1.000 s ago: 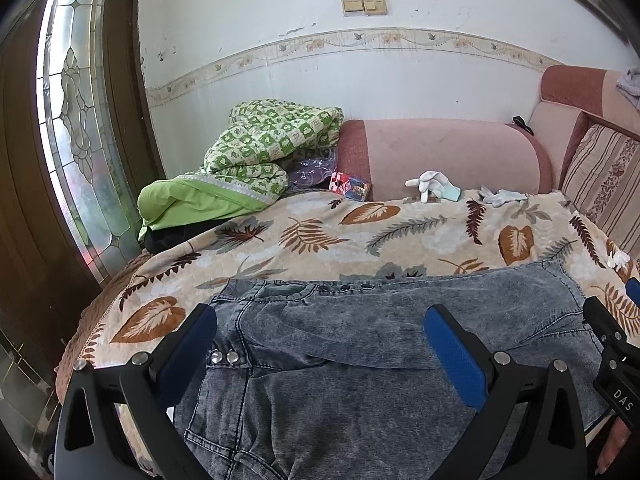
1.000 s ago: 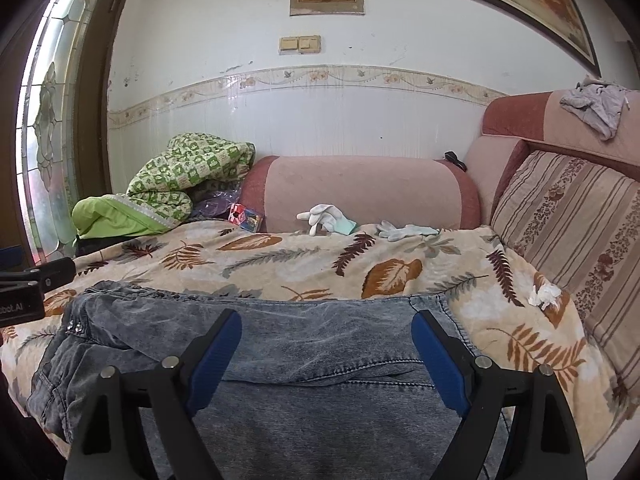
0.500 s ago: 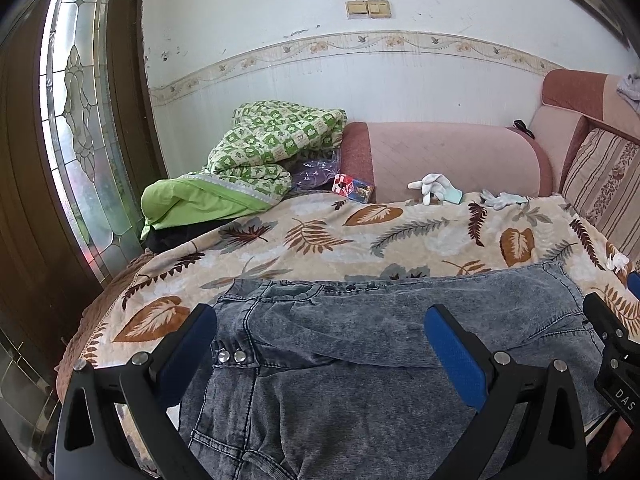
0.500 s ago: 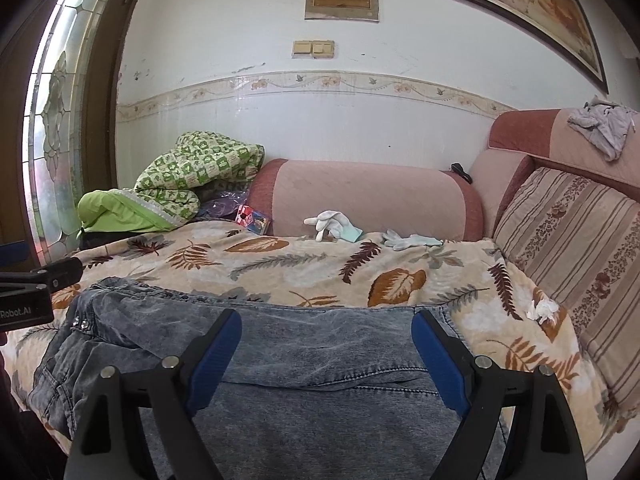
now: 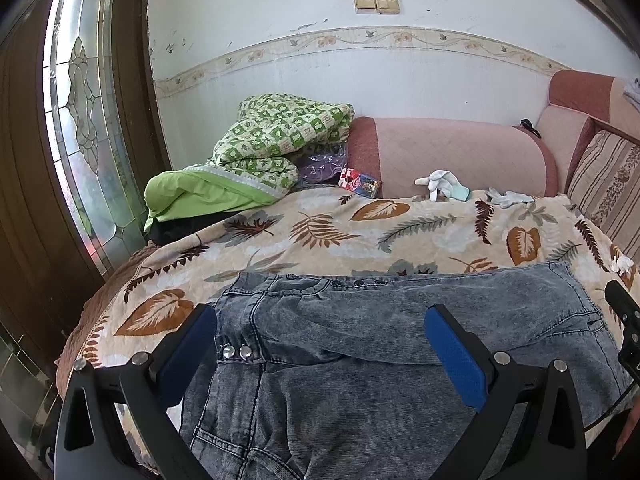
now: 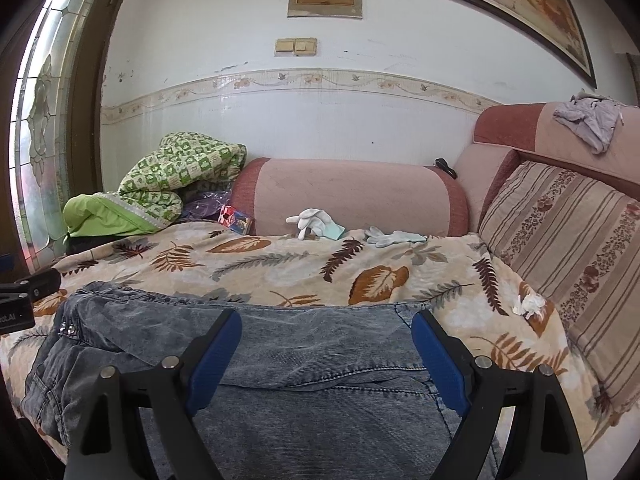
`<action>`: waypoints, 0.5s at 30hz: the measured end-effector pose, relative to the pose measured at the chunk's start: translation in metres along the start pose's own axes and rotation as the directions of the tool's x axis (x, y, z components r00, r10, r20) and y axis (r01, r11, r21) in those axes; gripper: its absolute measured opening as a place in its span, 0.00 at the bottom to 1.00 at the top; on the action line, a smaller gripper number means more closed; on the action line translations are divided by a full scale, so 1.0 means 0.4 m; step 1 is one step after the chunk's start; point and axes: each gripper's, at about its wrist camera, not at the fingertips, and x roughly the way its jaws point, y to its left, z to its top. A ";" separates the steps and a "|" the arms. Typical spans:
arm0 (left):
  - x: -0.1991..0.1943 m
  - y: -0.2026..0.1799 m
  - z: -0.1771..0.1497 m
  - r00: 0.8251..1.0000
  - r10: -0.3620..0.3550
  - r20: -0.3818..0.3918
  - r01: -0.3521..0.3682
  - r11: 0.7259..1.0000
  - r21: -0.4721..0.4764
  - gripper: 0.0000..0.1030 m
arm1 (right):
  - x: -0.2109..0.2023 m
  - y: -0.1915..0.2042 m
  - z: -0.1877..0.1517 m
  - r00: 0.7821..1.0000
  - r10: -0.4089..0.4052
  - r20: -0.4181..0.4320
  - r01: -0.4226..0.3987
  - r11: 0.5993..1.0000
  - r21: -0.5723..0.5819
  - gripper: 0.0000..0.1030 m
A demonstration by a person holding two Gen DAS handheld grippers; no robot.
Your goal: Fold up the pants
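Grey acid-washed denim pants (image 5: 360, 344) lie folded across the front of a sofa covered by a leaf-print blanket (image 5: 320, 232). The waistband with metal studs (image 5: 234, 351) is at the left. My left gripper (image 5: 320, 344) is open and empty, hovering above the pants near the waist. My right gripper (image 6: 326, 344) is open and empty above the leg end of the pants (image 6: 320, 360). The right gripper's body (image 5: 624, 320) shows at the right edge of the left wrist view.
A green patterned quilt (image 5: 260, 156) is piled at the back left. White gloves (image 6: 316, 222) and a small colourful packet (image 6: 236, 218) lie against the pink armrest (image 6: 352, 196). A striped cushion (image 6: 568, 248) stands at the right. A glass door (image 5: 80, 120) is at the left.
Both grippers have drawn back and risen slightly, still open. The pants lie as before.
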 end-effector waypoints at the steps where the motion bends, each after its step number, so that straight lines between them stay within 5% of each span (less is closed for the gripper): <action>1: 0.002 0.001 -0.001 1.000 0.001 -0.001 -0.001 1.000 0.000 1.00 | 0.002 -0.006 0.001 1.000 -0.008 -0.002 0.008 1.000 0.002 0.86; 8: 0.044 0.036 0.002 0.998 -0.011 -0.054 0.011 1.000 -0.005 1.00 | 0.029 -0.074 0.007 0.998 -0.062 -0.005 0.063 0.998 0.027 0.86; 15: 0.125 0.152 0.013 0.991 0.040 -0.131 -0.046 0.998 -0.049 1.00 | 0.127 -0.272 0.004 0.984 -0.123 -0.129 0.137 0.985 0.109 0.86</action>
